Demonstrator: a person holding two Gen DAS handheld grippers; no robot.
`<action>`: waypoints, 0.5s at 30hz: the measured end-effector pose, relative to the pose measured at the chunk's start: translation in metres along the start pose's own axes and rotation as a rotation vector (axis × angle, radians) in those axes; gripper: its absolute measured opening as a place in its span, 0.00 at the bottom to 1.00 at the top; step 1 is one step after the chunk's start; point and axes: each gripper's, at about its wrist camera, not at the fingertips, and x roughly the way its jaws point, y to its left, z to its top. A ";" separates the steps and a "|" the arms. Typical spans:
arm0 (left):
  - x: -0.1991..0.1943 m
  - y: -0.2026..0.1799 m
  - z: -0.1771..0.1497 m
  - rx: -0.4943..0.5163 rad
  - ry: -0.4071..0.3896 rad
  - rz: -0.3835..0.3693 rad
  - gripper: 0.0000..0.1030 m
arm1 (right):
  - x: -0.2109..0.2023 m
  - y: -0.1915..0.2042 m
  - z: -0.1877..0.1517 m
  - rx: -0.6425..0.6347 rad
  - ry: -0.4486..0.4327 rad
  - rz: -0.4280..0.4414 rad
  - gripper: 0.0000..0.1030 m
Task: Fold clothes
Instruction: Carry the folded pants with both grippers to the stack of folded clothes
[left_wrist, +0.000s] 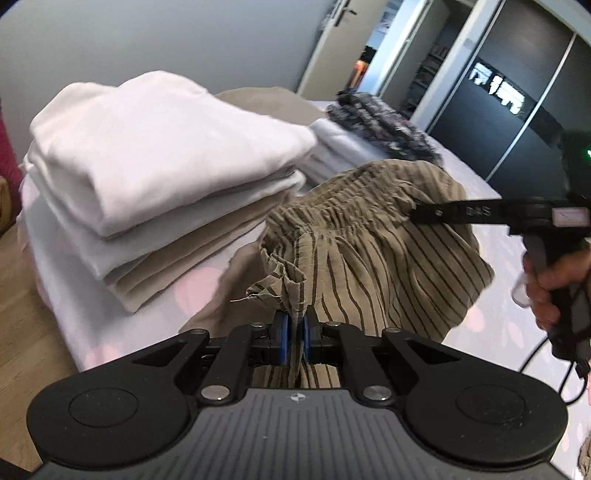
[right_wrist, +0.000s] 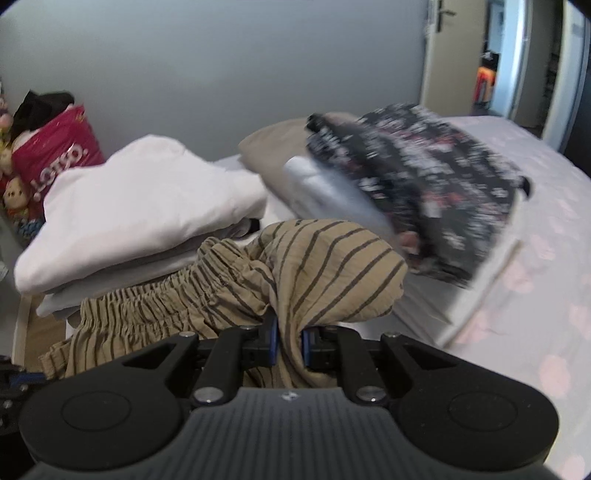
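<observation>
Pinched between the blue pads of the left gripper (left_wrist: 294, 328) is a bunch of thin khaki fabric with dark brown stripes, a gathered-waist garment (left_wrist: 354, 251) that is hanging in the air above the bed. Its elastic waistband is stretching across to the right gripper (left_wrist: 417, 212), whose black fingers are clamping the band's other end in the left wrist view. In the right wrist view that same gripper (right_wrist: 289, 345) is squeezing a thick wad of the striped cloth (right_wrist: 317, 273) between its pads, with the ruched band trailing off to the left. A hand (left_wrist: 550, 288) is gripping the right tool's handle.

Just behind the garment a stack of folded white and beige clothes (left_wrist: 147, 162) is sitting on the pale sheet with faint pink spots (left_wrist: 495, 325). Beside it, farther back, a black patterned folded piece (right_wrist: 424, 184) is lying on top of a white folded one (right_wrist: 325, 188). A pink plastic bag (right_wrist: 55, 158) is standing against the grey wall (right_wrist: 221, 74), near a few soft toys.
</observation>
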 end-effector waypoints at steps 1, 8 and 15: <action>0.003 0.002 0.000 -0.006 0.003 0.015 0.06 | 0.009 0.002 0.002 -0.007 0.011 0.010 0.14; 0.027 0.009 -0.002 -0.014 0.040 0.116 0.06 | 0.070 0.007 0.010 -0.031 0.041 0.055 0.14; 0.052 0.013 -0.004 -0.009 0.076 0.205 0.06 | 0.115 -0.005 0.011 -0.025 0.081 0.037 0.18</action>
